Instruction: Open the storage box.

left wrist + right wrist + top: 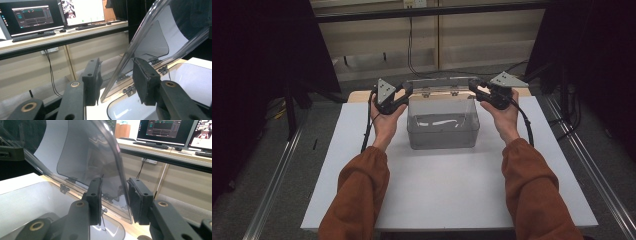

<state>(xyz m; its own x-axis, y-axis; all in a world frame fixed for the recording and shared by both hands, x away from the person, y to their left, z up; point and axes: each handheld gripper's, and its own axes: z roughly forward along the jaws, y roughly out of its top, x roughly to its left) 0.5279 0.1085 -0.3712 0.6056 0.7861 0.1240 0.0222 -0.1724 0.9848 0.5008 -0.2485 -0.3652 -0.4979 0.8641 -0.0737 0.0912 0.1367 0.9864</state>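
High view: a clear plastic box [443, 131] sits toward the far middle of the white tabletop [447, 195], its hinged clear lid [439, 84] raised behind it along the far edge. The left gripper [404, 94] is at the lid's left end and the right gripper [473, 90] at its right end, each carried in a hand coming out of a rust-brown sleeve [359, 192]. From this height it cannot be told whether the fingers touch the lid.

Left gripper view: the left gripper [117, 81] has the lid's side edge [140, 45] running up between its fingers [146, 80]. The lid leans away, upward and to the right. The fingers stand fairly narrow around the edge; a gap shows on the left finger's side, while the right finger lies close against the plastic, though contact is not certain. The lid's hinges [128, 89] and the box's rounded rim [110, 110] lie just below. Monitors [32, 16] and keyboards rest on a shelf beyond.

Right gripper view: the right gripper [114, 201] straddles the lid's opposite side edge [117, 162], which rises between its fingers [95, 200]. The left finger sits against or just beside the clear plastic; the right finger is a little off it. The box interior [30, 202] opens to the left, and a monitor [166, 130] stands behind
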